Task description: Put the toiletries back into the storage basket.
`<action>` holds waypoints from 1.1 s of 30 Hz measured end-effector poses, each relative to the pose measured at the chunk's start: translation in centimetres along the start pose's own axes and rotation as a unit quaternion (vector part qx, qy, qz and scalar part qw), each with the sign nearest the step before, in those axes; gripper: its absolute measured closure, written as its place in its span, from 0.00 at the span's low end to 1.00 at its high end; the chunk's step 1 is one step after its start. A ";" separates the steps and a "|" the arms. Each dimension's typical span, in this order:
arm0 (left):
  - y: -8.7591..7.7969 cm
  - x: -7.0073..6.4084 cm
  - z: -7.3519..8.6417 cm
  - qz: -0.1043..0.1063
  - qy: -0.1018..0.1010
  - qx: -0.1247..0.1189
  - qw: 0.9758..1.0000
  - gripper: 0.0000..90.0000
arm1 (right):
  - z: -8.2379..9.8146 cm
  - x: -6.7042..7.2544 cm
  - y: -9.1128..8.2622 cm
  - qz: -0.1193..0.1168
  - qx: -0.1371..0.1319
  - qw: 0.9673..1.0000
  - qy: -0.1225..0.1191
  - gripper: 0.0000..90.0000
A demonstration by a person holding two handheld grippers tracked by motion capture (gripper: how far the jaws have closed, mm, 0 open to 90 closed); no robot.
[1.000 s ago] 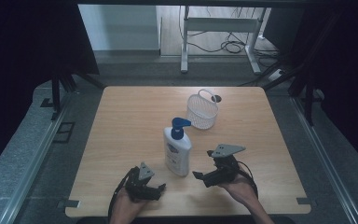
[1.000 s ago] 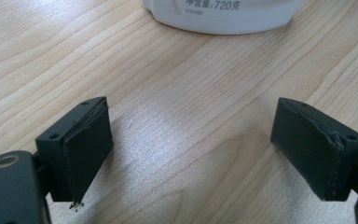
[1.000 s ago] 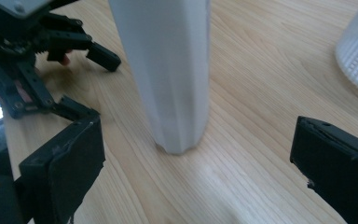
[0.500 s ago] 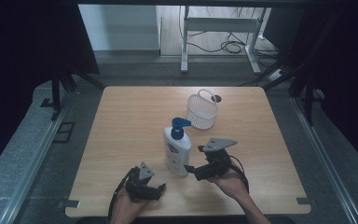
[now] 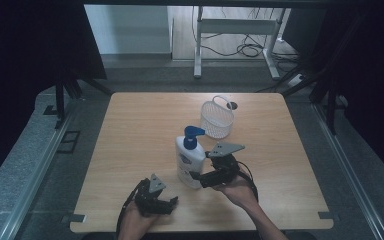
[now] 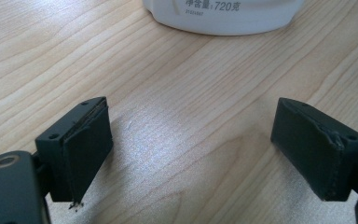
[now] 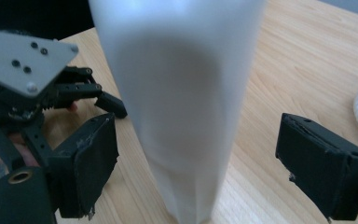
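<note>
A: How is the pale wooden counter finished?

B: A light wood grain is seen, smooth, with a soft sheen. The tall white plastic pump bottle is smooth and slightly glossy; its blue pump head looks like plastic too.

A: And the rest?

B: The white wire mesh basket appears coated. Matt black, scuffed pads are seen on the left hand-held gripper.

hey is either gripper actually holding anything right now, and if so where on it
Nothing is held yet. The right gripper has its jaws around the lower body of the lotion bottle, closing, but gaps remain. The left gripper is open over bare table.
</note>
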State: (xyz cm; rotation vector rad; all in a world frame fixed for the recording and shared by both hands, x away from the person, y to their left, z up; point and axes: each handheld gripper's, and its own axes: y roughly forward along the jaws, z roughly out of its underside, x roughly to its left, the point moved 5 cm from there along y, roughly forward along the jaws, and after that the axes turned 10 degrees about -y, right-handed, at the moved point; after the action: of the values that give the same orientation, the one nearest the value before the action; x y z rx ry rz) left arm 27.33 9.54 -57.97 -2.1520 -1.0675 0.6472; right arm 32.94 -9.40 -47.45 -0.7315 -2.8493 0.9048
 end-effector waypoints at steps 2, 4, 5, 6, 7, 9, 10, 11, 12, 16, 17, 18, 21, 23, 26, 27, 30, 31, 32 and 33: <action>0.0 0.0 0.0 0.000 0.000 0.000 1.000 0.13 | -0.6 0.1 0.3 0.001 -0.002 1.000 -0.004 0.14; 0.0 0.0 0.0 0.000 0.000 0.000 1.000 0.13 | -0.9 0.2 0.6 0.002 0.000 1.000 -0.006 0.14; 0.0 0.0 0.0 0.000 0.000 0.000 1.000 0.13 | -1.0 0.2 0.7 0.003 0.001 1.000 -0.006 0.14; 0.0 0.0 0.0 0.000 0.000 0.000 1.000 0.13 | -1.0 0.2 0.7 0.003 0.001 1.000 -0.006 0.14; 0.0 0.0 0.0 0.000 0.000 0.000 1.000 0.13 | -1.3 0.1 0.9 0.003 0.000 1.000 -0.006 0.15; 0.0 0.0 0.0 0.000 0.000 0.000 1.000 0.13 | -1.4 0.1 1.0 0.003 0.000 1.000 -0.005 0.15; 0.0 0.0 0.0 0.000 0.000 0.000 1.000 0.13 | -1.5 0.1 1.1 0.002 0.001 1.000 -0.007 0.15; 0.0 0.0 0.0 0.000 0.000 0.000 1.000 0.13 | -1.7 0.2 1.3 -0.002 0.003 1.000 -0.010 0.15; 0.0 0.0 0.0 0.000 0.000 0.000 1.000 0.13 | -1.7 0.2 1.3 -0.002 0.003 1.000 -0.010 0.15; 0.0 0.0 0.0 0.000 0.000 0.000 1.000 0.13 | -2.1 0.2 1.6 0.002 0.001 1.000 -0.013 0.15; 0.0 0.0 0.0 0.000 0.000 0.000 1.000 0.13 | -2.4 0.2 1.7 0.005 -0.001 1.000 -0.013 0.17; 0.0 0.0 0.0 0.000 0.000 0.000 1.000 0.13 | -2.4 0.2 1.7 0.005 -0.001 1.000 -0.013 0.17; 0.0 0.0 0.0 0.000 0.000 0.000 1.000 0.13 | -2.7 0.1 1.9 0.008 -0.005 1.000 -0.013 0.20; 0.0 0.0 0.0 0.001 0.000 0.000 1.000 0.13 | -2.9 0.1 1.9 0.010 -0.003 1.000 -0.014 0.24; 0.0 0.0 0.0 0.000 0.000 0.000 1.000 0.13 | -3.1 0.1 2.0 0.012 -0.003 1.000 -0.015 0.32; 0.0 0.0 0.0 0.000 0.000 0.000 1.000 0.13 | -3.2 0.1 1.9 0.014 -0.005 1.000 -0.014 0.35; 0.0 0.0 0.0 0.000 0.000 0.000 1.000 0.13 | -3.2 0.0 1.8 0.022 -0.004 0.999 -0.023 0.40; 0.0 0.0 0.0 0.000 0.000 0.000 1.000 0.13 | -3.2 0.0 1.7 0.020 -0.001 0.999 -0.026 0.40; 0.0 0.0 0.0 0.000 0.000 0.000 1.000 0.13 | -3.2 0.0 1.7 0.020 -0.001 0.999 -0.026 0.40; 0.0 -0.1 0.0 0.001 0.000 0.000 1.000 0.13 | -3.2 0.0 1.7 0.019 0.000 0.999 -0.027 0.40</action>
State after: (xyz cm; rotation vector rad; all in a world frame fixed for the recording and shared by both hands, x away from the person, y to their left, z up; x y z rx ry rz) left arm 27.33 9.48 -57.98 -2.1531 -1.0656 0.6486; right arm 34.33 -6.52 -45.74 -0.7760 -2.8913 0.9452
